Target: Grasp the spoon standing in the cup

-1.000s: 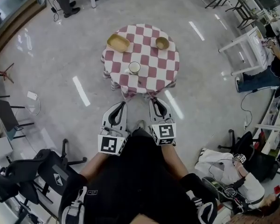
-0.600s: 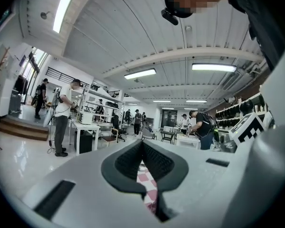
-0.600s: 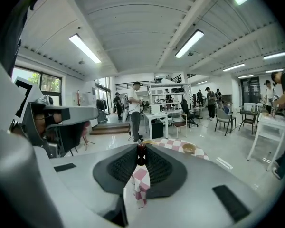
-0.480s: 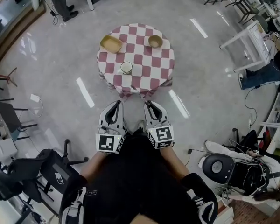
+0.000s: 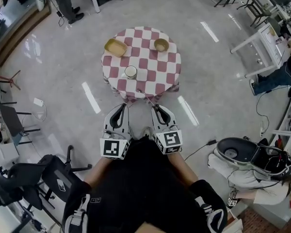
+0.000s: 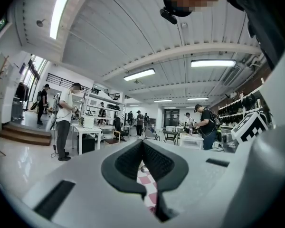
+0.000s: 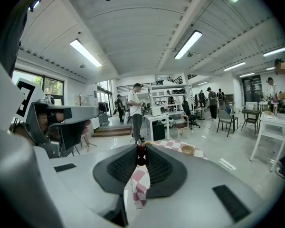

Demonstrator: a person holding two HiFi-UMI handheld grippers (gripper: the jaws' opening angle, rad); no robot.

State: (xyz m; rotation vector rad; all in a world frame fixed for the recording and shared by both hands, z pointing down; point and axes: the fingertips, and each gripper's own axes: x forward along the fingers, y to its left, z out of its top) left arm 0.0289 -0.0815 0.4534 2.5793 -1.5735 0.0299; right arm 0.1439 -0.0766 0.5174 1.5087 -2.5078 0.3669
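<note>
Standing well back from the checked counter [image 5: 156, 71], a person holds the left gripper [image 5: 121, 111] and right gripper [image 5: 157, 111] close to the body, both jaws closed on nothing, aimed at the out-of-reach cup [image 5: 131, 72], its spoon too small to make out.

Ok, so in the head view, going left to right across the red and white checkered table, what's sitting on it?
Shallow tan oblong dish → white round cup → small tan round bowl.
</note>
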